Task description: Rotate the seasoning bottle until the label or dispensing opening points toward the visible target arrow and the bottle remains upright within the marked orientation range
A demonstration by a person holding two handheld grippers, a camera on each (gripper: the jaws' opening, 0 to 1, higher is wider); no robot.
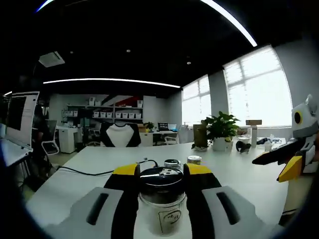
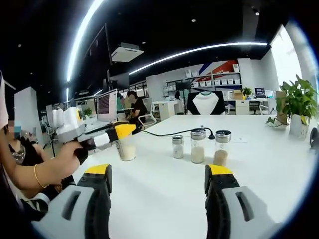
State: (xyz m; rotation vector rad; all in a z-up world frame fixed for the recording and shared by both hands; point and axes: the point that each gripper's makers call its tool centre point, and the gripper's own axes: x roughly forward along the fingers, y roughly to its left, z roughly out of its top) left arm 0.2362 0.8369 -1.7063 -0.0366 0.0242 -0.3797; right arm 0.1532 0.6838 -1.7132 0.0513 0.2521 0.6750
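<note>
A glass seasoning bottle (image 1: 163,201) with a dark metal cap and a small label facing me stands upright on the white table (image 1: 89,167). My left gripper (image 1: 162,170) is shut on it, one yellow-tipped jaw on each side of the cap. In the right gripper view a person's hand holds that left gripper (image 2: 123,131) on the same bottle (image 2: 126,151) at the left. My right gripper (image 2: 158,172) hovers open over bare table with nothing between its jaws. It also enters the left gripper view as the right gripper (image 1: 280,162) at the far right.
Three more shakers (image 2: 198,145) stand in a row mid-table; two of these shakers (image 1: 182,161) sit just behind the held bottle. A black cable (image 1: 84,172) crosses the table. A potted plant (image 1: 221,132) stands at the far edge. A person's arm (image 2: 35,172) is at left.
</note>
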